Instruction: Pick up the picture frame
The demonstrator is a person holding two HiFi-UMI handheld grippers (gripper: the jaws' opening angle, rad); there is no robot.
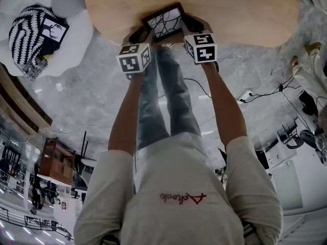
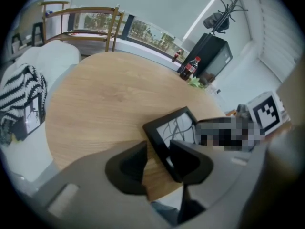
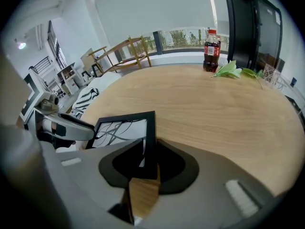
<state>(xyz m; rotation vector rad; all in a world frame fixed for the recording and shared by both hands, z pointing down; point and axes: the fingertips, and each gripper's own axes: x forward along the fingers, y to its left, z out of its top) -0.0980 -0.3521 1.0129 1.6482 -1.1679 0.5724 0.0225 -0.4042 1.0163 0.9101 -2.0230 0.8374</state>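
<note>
A black picture frame (image 1: 163,20) with a line drawing lies at the near edge of the round wooden table (image 1: 230,9). My left gripper (image 1: 140,34) is at its left side and my right gripper (image 1: 190,24) at its right side. In the left gripper view the frame (image 2: 176,128) has its side bar between the open jaws of the left gripper (image 2: 159,149), with bare wood showing beside the left jaw. In the right gripper view the frame (image 3: 119,130) has its right bar between the jaws of the right gripper (image 3: 150,149), which stand close round it, a thin sliver still showing.
A cola bottle (image 3: 211,50) and green leaves (image 3: 231,69) stand at the table's far edge, with a black cabinet (image 3: 255,27) behind them. A white sofa (image 1: 71,45) at the left holds a striped cushion (image 1: 28,34) and another small picture (image 1: 53,28). Cables (image 1: 255,93) lie on the marble floor.
</note>
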